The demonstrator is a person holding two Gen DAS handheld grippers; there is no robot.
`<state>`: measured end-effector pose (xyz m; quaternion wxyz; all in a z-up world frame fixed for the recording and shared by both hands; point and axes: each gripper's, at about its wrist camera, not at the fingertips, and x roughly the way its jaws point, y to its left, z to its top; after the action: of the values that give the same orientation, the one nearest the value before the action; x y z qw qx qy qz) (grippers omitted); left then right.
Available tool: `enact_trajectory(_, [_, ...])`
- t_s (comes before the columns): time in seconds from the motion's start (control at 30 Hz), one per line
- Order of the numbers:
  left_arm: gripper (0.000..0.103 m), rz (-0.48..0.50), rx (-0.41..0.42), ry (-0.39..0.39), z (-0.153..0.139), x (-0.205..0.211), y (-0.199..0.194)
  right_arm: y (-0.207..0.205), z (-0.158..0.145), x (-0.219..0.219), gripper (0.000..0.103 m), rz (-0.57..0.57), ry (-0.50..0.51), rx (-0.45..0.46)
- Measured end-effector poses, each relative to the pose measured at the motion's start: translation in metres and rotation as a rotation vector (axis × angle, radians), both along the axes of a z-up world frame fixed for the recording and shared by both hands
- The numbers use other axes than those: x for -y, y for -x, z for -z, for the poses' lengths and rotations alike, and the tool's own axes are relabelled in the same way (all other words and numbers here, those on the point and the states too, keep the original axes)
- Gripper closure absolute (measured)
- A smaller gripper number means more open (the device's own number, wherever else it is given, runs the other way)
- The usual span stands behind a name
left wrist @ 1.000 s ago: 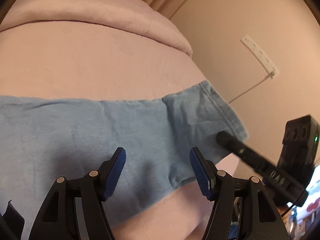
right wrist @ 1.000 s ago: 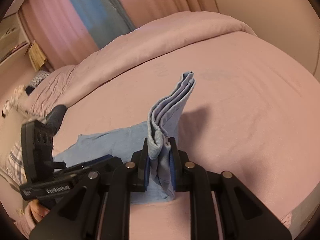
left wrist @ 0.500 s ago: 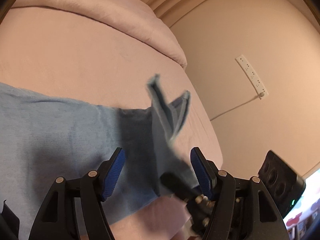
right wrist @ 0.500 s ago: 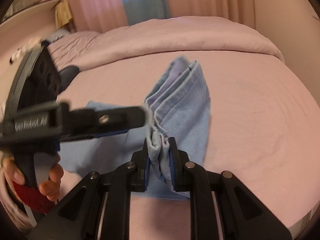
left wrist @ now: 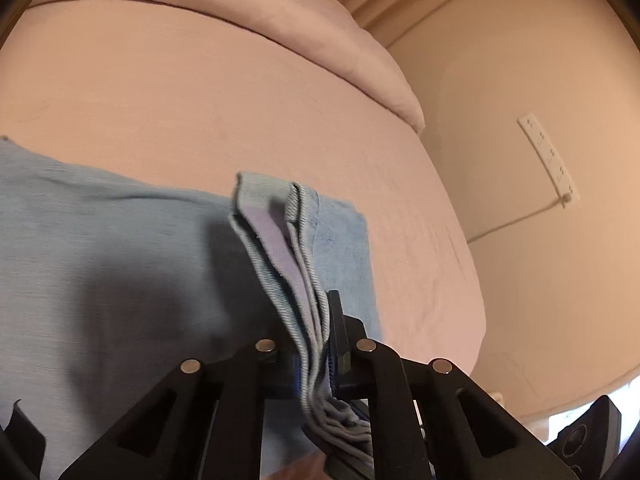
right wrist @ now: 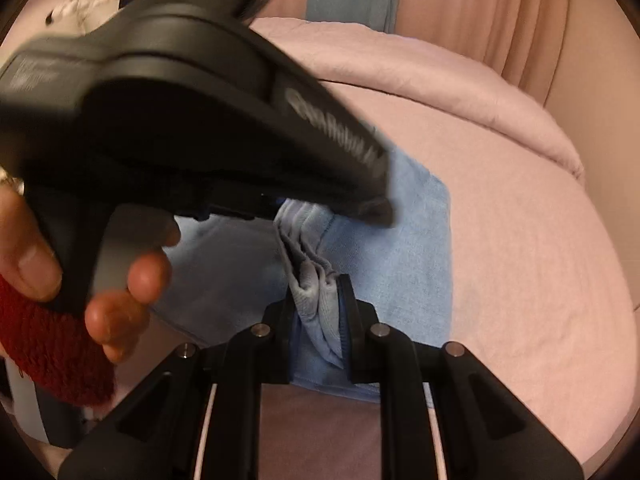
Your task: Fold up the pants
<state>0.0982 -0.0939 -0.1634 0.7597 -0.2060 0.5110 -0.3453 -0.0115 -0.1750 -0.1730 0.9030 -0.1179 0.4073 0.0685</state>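
Pants [left wrist: 120,264] hem pinched between both left tongs [left wrist: 316,356] and right tongs [right wrist: 318,320]

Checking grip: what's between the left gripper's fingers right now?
The left wrist view shows the left gripper shut on the bunched hem of the blue pants; several fabric layers fill the gap.
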Motion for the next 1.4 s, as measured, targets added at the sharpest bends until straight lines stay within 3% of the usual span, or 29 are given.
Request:
enact_trajectory(0.23, [0.097,-0.040,0.080,-0.003,-0.014,-0.046,0.001,-0.003,-0.015,-0.028,0.086,-0.064,-0.002,0.048])
enact_trajectory(0.4, [0.097,-0.091,0.093,-0.024,-0.013,-0.082,0.000,-0.005,-0.016,-0.059,0.086,-0.139,0.014,0.066])
enact_trajectory(0.7, [0.097,-0.169,0.056,-0.077,0.007,-0.134,-0.003,-0.019,0.004,-0.103,0.086,-0.243,0.001,0.021])
enact_trajectory(1.0, [0.096,-0.166,-0.013,-0.139,0.033,-0.147,-0.009,-0.045,0.024,-0.112,0.082,-0.273,-0.003,-0.068])
enact_trajectory(1.03, [0.094,-0.163,-0.017,-0.143,0.033,-0.147,-0.010,-0.048,0.025,-0.110,0.082,-0.272,-0.014,-0.079])
enact_trajectory(1.1, [0.080,-0.172,-0.010,-0.181,0.031,-0.147,-0.010,-0.063,0.025,-0.107,0.078,-0.276,-0.045,-0.107])
enact_trajectory(1.17, [0.078,-0.180,0.006,-0.214,0.027,-0.153,-0.008,-0.062,0.026,-0.097,0.063,-0.283,-0.084,-0.141])
enact_trajectory(1.27, [0.071,-0.208,0.042,-0.255,0.017,-0.168,-0.006,-0.060,0.021,-0.080,0.062,-0.298,-0.159,-0.185])
enact_trajectory(1.4, [0.067,-0.234,0.106,-0.262,-0.001,-0.184,0.004,-0.064,-0.007,-0.040,0.062,-0.311,-0.363,-0.213])
